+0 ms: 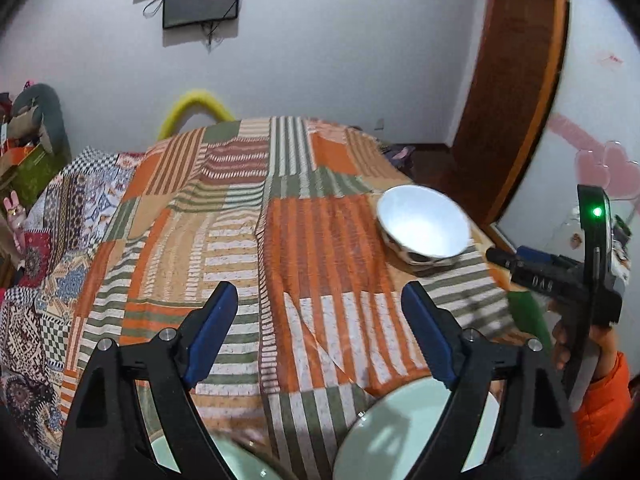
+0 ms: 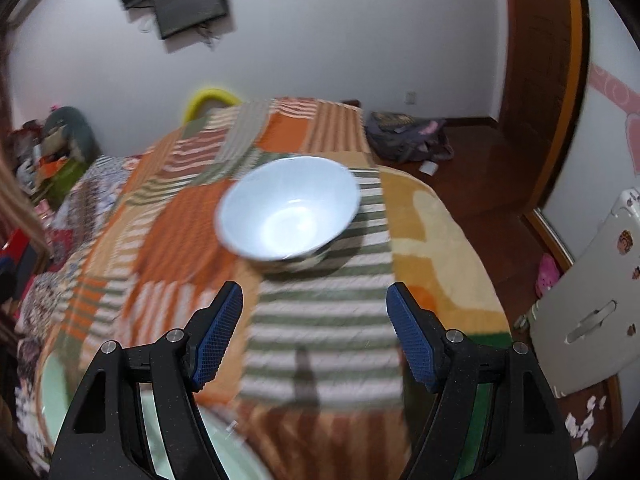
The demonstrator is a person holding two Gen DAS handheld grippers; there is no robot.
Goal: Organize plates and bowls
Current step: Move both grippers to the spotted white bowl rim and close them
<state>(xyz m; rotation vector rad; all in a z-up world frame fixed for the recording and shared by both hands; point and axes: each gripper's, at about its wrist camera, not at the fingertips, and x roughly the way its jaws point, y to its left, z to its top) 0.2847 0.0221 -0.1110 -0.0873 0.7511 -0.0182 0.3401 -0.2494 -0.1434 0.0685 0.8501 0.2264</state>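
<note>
A white bowl (image 1: pixel 424 224) with a dark patterned outside sits on the striped patchwork cloth (image 1: pixel 280 240) at the right side of the bed. In the right wrist view the bowl (image 2: pixel 288 212) lies straight ahead, beyond the fingertips. My left gripper (image 1: pixel 320 324) is open and empty above two pale green plates, one at the lower right (image 1: pixel 400 432) and one at the lower left (image 1: pixel 236 460). My right gripper (image 2: pixel 314 328) is open and empty; a pale green plate (image 2: pixel 224 452) lies under it. The right gripper's body (image 1: pixel 560 276) shows right of the bowl.
The bed's right edge drops to a wooden floor (image 2: pixel 480 200) with a dark backpack (image 2: pixel 408 136). A white plastic chair (image 2: pixel 592 312) stands at the right. A wooden door frame (image 1: pixel 520 80) stands at the back right. Clutter is piled at the far left (image 1: pixel 28 152).
</note>
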